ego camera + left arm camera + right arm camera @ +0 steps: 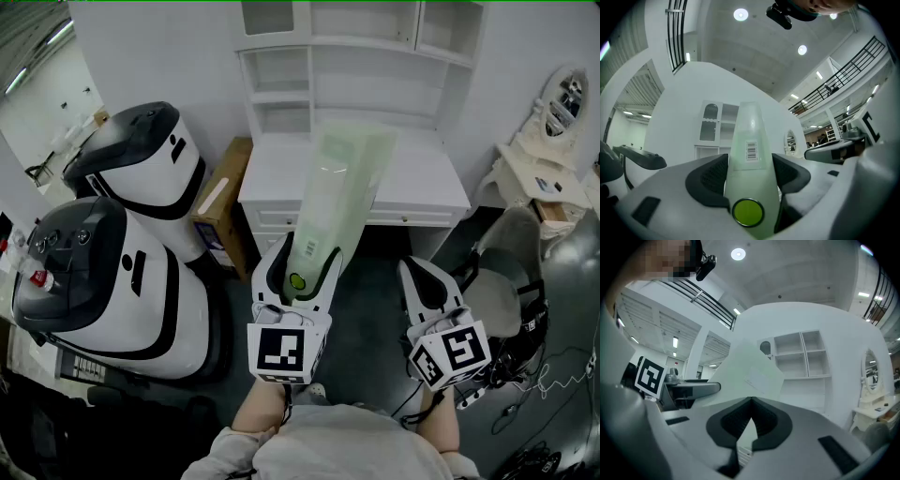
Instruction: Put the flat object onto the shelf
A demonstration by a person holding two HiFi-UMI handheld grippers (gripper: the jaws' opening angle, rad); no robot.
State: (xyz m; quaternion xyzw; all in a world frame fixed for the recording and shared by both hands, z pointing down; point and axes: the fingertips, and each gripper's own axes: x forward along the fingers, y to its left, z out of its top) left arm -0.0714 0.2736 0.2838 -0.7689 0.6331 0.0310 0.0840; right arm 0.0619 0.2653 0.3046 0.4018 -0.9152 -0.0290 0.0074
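Flat object (342,187): pale green pouch, near end clamped in left tongs (306,253), pointing toward the white tabletop (422,187), not yet on the shelf (281,86). Right tongs (750,401): pressed together, empty. Step: carrying. Next, probably: raise and slide it into a compartment.

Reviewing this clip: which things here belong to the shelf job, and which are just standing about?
Job: pale green translucent flat plastic folder, clamped in the left tool; white shelf unit above the white desk.
Standing about: right tool, shut and empty; two white-and-black machines; brown cardboard box; grey chair; white oval vanity mirror.
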